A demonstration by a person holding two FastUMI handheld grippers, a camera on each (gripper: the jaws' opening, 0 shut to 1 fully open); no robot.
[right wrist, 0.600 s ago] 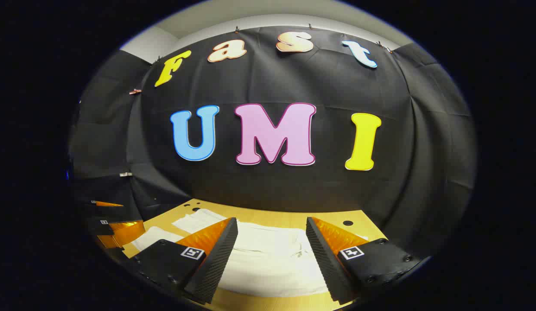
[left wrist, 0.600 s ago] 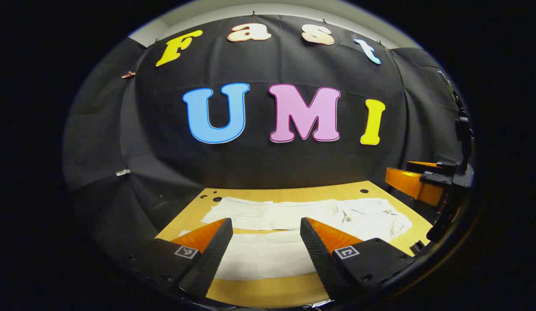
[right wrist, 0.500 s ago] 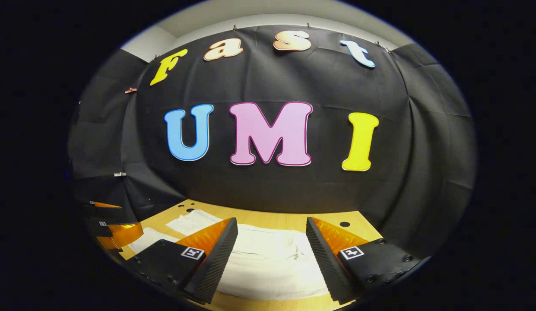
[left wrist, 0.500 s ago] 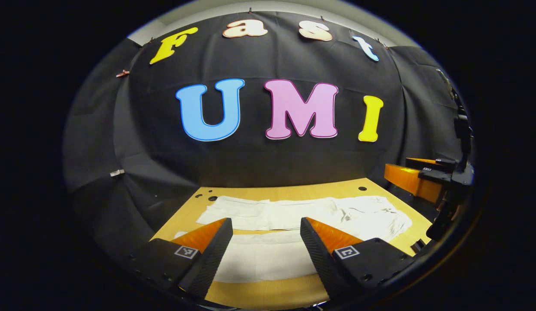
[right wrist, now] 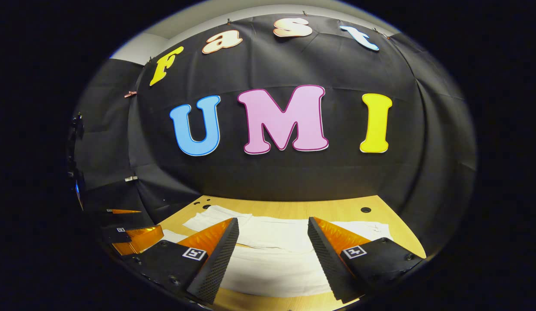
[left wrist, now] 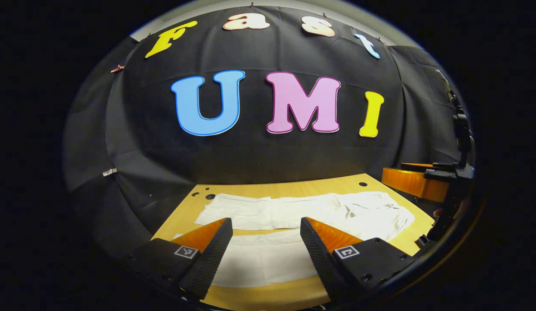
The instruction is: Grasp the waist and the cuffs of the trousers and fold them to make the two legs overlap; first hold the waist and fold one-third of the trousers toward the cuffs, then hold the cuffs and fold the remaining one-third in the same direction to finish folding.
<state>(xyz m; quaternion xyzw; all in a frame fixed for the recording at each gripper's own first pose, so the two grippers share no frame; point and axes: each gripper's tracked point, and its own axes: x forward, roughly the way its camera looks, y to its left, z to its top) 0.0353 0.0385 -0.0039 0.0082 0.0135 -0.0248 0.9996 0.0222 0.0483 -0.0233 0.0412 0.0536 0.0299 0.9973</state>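
White trousers (left wrist: 302, 214) lie flat across the wooden table (left wrist: 276, 188), legs apart, cuffs at the left and the rumpled waist (left wrist: 380, 211) at the right. My left gripper (left wrist: 265, 250) hovers open above the near leg (left wrist: 261, 259), nothing between its fingers. In the right gripper view the trousers (right wrist: 276, 246) spread below my right gripper (right wrist: 272, 252), which is open and empty over the near leg. The right gripper (left wrist: 423, 179) also shows at the far right of the left gripper view. The left gripper (right wrist: 129, 231) appears at the lower left of the right gripper view.
The table's bare wood (right wrist: 293, 209) runs behind the trousers to the black cloth wall. Small round holes (left wrist: 209, 196) mark the table's far left, and one hole (right wrist: 365, 210) sits at its far right. A dark stand (left wrist: 460, 129) rises at the right edge.
Both grippers have drifted forward a little over the table and stayed open. The right gripper's view has shifted so more of the table's right end shows. The trousers lie unchanged.
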